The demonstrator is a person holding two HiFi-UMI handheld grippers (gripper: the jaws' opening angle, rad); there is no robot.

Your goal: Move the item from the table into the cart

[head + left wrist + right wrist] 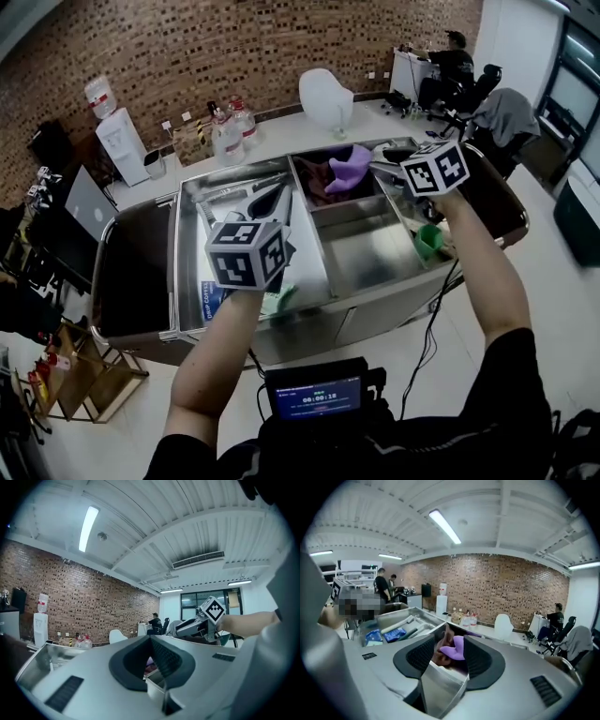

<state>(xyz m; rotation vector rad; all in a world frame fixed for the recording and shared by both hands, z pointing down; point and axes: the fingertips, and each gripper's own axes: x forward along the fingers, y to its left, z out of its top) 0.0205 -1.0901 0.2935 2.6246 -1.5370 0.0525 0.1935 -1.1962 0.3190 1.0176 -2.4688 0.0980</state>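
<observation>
A steel cart (323,281) with several compartments stands below me. A purple item (349,167) lies on brown cloth in its far middle compartment; the right gripper view shows the same purple item (454,648) just beyond the jaws. My right gripper (377,165) hovers over the cart's far right, open, with nothing between its pads. My left gripper (272,199) hangs above the left compartment, pointing level; its jaws stand slightly apart and empty in the left gripper view (150,660). The right gripper (199,625) also shows there, at the right.
Blue packets (377,634) and long tools (234,192) lie in the cart's left compartment, and a green thing (428,241) sits at its right side. Behind stand a white table with bottles (232,127), a white chair (324,97) and a water dispenser (120,141). A person (455,66) sits far back.
</observation>
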